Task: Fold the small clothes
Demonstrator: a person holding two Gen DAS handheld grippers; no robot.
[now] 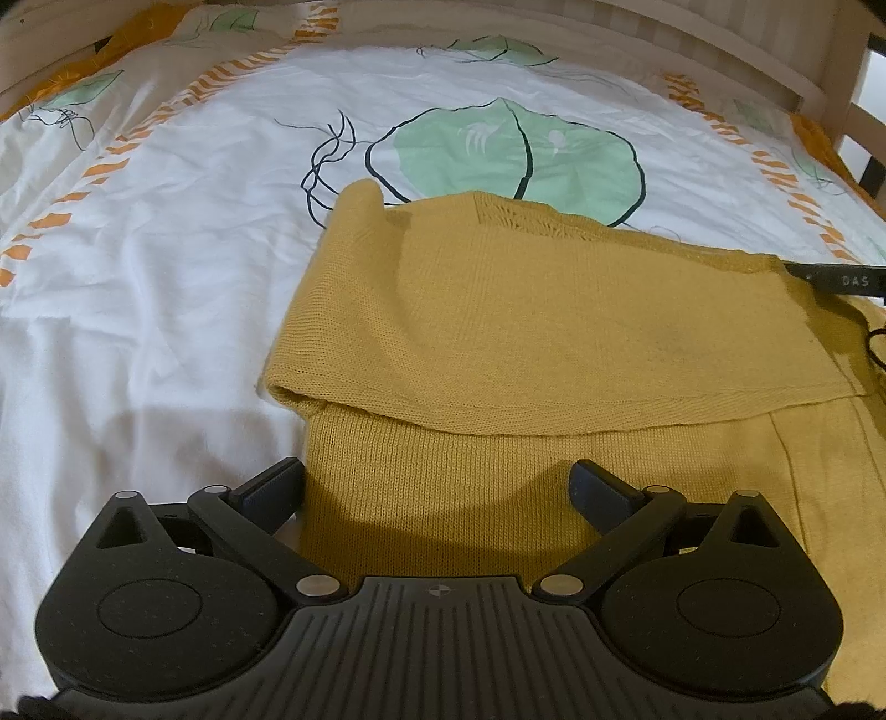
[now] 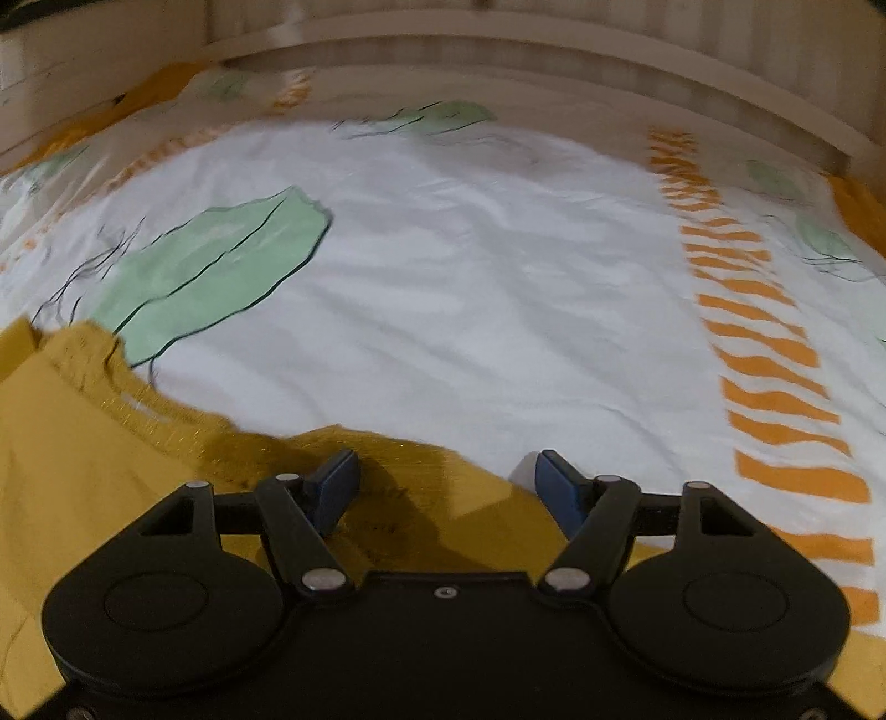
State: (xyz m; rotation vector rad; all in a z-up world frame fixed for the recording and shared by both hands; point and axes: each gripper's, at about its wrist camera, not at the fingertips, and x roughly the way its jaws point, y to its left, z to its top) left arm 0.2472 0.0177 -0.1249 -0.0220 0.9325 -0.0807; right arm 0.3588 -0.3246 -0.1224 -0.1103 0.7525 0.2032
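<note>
Our left gripper (image 1: 437, 487) hovers with fingers released over the yellow sweater (image 1: 498, 343) lying on the bed (image 1: 166, 266), one side already folded across. Our right gripper (image 2: 446, 487) gapes above its far edge, grasping nothing; more folds remain.

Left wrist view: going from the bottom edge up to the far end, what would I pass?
Black left gripper, open → mustard-yellow knitted garment, partly folded → large green leaf print on the white bedsheet → pale wooden bed frame.
</note>
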